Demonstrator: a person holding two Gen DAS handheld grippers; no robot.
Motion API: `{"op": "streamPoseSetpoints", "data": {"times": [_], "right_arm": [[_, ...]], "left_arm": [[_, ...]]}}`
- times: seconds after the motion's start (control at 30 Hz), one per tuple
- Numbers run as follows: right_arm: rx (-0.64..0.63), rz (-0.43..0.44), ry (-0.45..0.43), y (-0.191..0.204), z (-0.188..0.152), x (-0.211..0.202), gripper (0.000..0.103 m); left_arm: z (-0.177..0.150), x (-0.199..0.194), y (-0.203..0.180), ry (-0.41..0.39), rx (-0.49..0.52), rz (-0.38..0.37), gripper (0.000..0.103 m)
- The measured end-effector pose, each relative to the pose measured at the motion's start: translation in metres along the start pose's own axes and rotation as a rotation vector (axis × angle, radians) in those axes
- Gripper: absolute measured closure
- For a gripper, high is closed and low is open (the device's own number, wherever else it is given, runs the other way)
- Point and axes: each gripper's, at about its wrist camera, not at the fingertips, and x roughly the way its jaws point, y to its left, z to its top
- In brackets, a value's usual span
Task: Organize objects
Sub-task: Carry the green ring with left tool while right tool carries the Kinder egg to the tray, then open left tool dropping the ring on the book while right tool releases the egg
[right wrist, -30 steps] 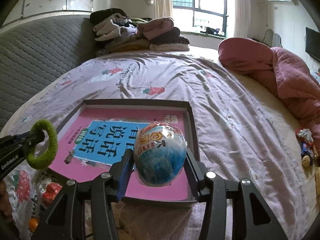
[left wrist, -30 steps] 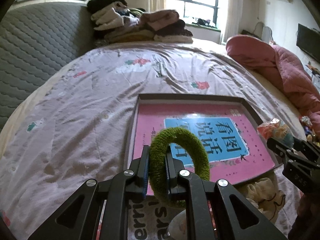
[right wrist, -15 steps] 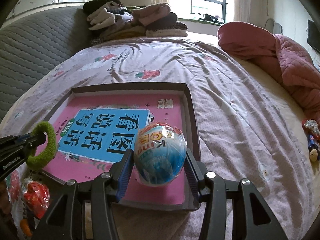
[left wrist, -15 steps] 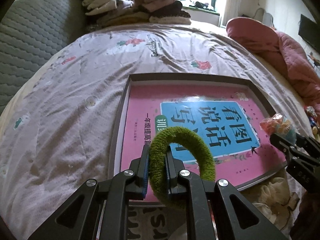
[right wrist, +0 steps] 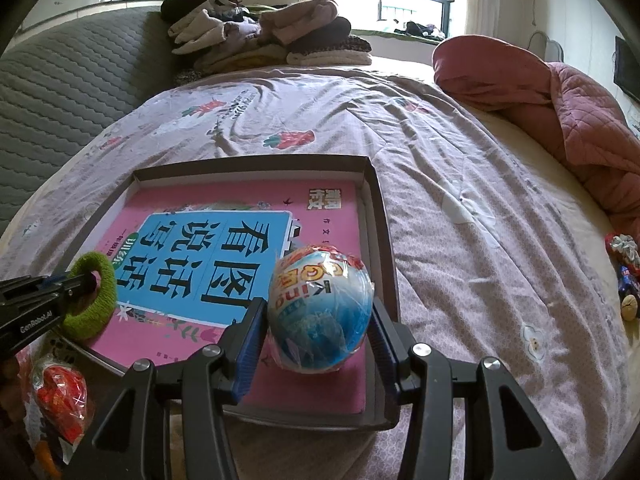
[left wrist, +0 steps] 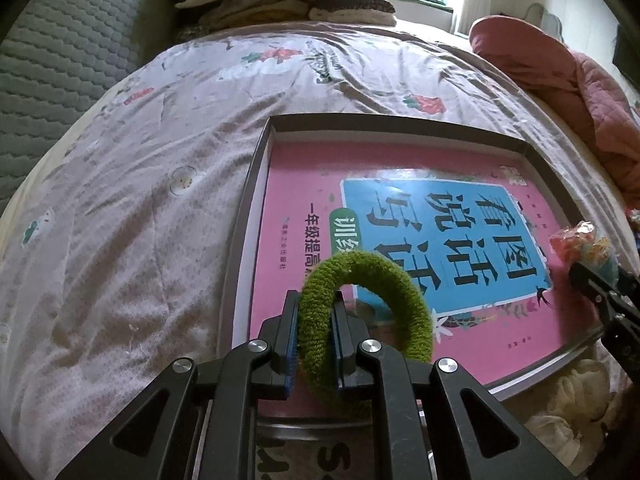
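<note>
A dark shallow tray lies on the flowered bedspread with a pink and blue book inside it. My left gripper is shut on a fuzzy green hair tie, held just above the book's near left part. In the right wrist view the same hair tie hangs over the tray's left corner. My right gripper is shut on a blue and white wrapped toy egg, low over the book's near right corner. The egg's wrapper shows at the left view's right edge.
Folded clothes are piled at the head of the bed by a grey quilted headboard. A pink quilt is bunched at the right. Small toys lie at the right edge, a red wrapped item and a cream scrunchie near me.
Both grippers have sunk and tipped down toward the tray, so the book fills more of each view. Each still holds its object as before.
</note>
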Motion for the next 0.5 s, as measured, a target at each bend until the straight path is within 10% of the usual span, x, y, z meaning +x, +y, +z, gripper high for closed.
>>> {"op": "streamPoseSetpoints", "data": {"times": [0.5], "right_arm": [[-0.008,-0.006,0.023,0.004,-0.002,-0.007,0.045]], "left_arm": [[-0.003,-0.014,0.008,-0.015,-0.033,-0.03,0.058]]}}
